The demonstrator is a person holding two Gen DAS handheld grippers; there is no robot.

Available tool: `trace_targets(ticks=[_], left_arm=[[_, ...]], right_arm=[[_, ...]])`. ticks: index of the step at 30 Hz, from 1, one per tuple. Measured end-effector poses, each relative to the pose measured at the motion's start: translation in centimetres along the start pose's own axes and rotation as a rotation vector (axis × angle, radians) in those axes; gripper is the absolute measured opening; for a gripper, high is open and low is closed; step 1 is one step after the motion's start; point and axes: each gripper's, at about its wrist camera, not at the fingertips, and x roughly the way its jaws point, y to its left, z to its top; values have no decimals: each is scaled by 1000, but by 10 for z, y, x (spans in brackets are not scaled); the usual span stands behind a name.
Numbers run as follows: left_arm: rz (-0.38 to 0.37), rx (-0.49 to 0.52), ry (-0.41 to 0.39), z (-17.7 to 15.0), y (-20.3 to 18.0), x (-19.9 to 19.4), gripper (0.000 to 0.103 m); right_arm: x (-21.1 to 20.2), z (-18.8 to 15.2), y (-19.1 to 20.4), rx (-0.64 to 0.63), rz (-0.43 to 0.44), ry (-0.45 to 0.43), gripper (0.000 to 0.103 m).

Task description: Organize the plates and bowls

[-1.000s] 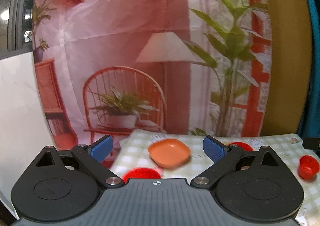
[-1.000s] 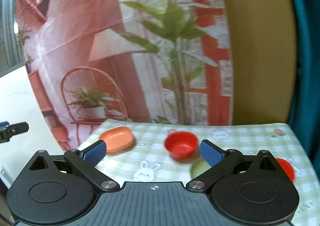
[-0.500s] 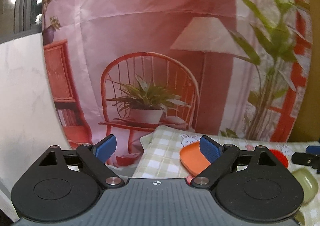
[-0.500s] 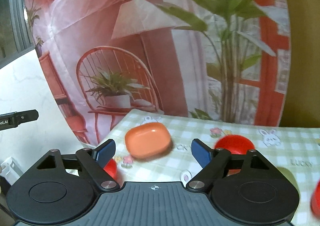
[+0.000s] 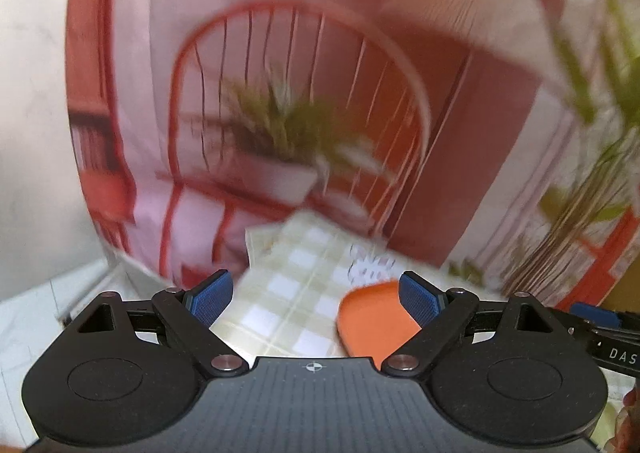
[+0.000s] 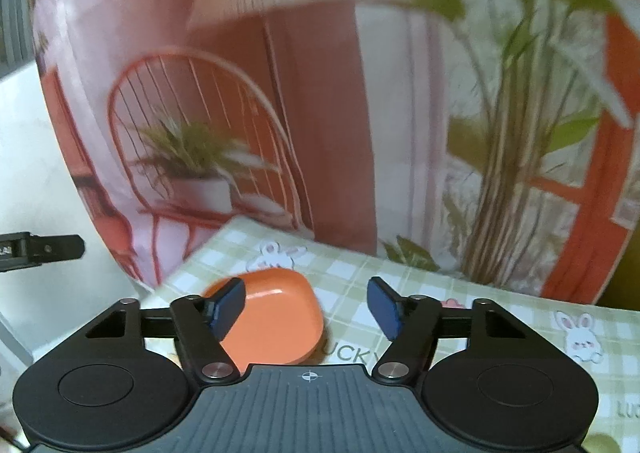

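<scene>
Across the upper part of both views I see a printed backdrop (image 6: 248, 101): a red chair, a potted plant, a lamp and tall green leaves. Below it lies the checked tablecloth (image 6: 472, 301) with rabbit prints. In the right wrist view the orange plate (image 6: 276, 317) sits at lower centre, partly behind the left blue pad of my right gripper (image 6: 308, 307). Nothing else lies between the pads and the plate. At the left edge of that view a black bar of my left gripper pokes in.

In the left wrist view, which is blurred, the same orange plate (image 5: 372, 321) shows at lower right, half hidden behind the right pad of my left gripper (image 5: 314, 299). The right gripper's blue tip shows at the right edge of that frame.

My left gripper stands wide apart with only cloth between its pads. My right gripper's jaws have just been closing and now stand about half apart, gripping nothing; the plate lies beyond them.

Compared with a second ago, the red bowls have left both views, and the plate has slid from upper centre towards the lower frame.
</scene>
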Motion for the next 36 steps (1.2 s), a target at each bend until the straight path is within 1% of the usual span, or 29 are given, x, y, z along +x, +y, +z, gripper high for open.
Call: trace_targets(ticks=[3,7,11,16,20,21,22,23,24,25,26,27,31,33,36], left_arm=[[28,30,62,-7,-7,42,89],[33,84,123,-16,-18,84,87],[27,140,179,-24,-28,113,87],[10,151,245,-31,-33,135,81],[6,185,275,-36,-41,142,70],[9,198,284,-38,-43,143,63],[12,207,296,-39,-44,146,50],[13,211,310,-39,-43,148,42],[13,213,324,-40,-43,150,25],[14,210,336,-42,-41,151,18],[5,203,336,-43,-39,150,13],[3,199,327,-43,-38,149,12],[8,192,302,-41,-34,141,11],[-4,184,292,-37,-33,135,11],[-11,198,270,-29,-37,121,11]], right_arm=[[36,-4,-2,-10,9,54,56],[77,-13,-4,-29,6,120,52],[108,-25,-10,3,4,181,48],[130,-36,-16,21,17,228,43],[138,-40,-18,26,21,253,36],[139,-40,-18,30,25,260,34],[140,-41,-18,33,30,265,33],[141,-42,-17,32,35,268,30],[141,-42,-16,30,41,271,26],[141,-42,-15,29,47,273,23],[140,-43,-14,26,54,275,15],[139,-43,-13,26,58,280,11],[131,-43,-7,20,67,283,11],[124,-40,-6,35,68,277,11],[109,-34,-6,61,76,266,11]])
